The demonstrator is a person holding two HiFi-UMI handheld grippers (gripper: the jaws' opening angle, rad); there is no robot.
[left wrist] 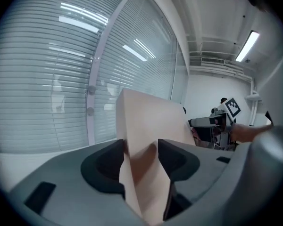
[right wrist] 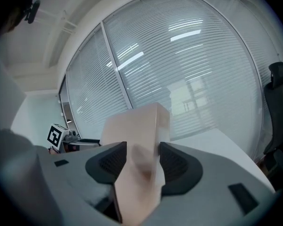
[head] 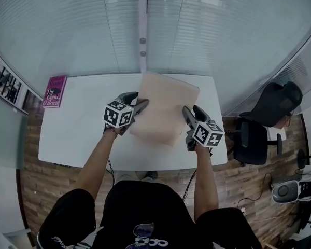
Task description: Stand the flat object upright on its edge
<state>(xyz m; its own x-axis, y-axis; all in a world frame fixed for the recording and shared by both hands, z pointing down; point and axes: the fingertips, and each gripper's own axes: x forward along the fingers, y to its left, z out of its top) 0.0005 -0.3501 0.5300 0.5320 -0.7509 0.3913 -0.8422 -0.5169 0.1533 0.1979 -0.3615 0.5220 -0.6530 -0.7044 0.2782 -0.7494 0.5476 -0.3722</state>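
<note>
1. glass wall (head: pixel 93 30) with shut white blinds fills the far side, behind the table's long edge.
2. wood floor (head: pixel 36 185) shows around the table on the left and right.
3. white table (head: pixel 78 134) stands against the wall, right in front of the person.
4. black chair (head: pixel 272 118) stands off the table's right end, apart from it.
5. tan box (head: pixel 163 108), flat and broad, sits over the middle of the table between the two grippers. it is tilted, its wide face turned up toward the head view and its far edge toward the wall. in both gripper views it rises against the blinds. i cannot tell whether its near edge touches the table.
6. left gripper (head: pixel 139 101) is at the box's left edge. in its own view its jaws pinch the box (left wrist: pixel 146 117), with both dark pads (left wrist: pixel 108 161) against the tan faces. the other gripper's marker cube (left wrist: pixel 232 107) shows past the box at the right.
7. right gripper (head: pixel 191 112) is at the box's right edge. in its own view its jaws likewise pinch the box (right wrist: pixel 137 126), with a pad (right wrist: pixel 177 161) against each side.
8. pink book (head: pixel 54 91) lies flat on the table's far left corner, well apart from the box.
</note>
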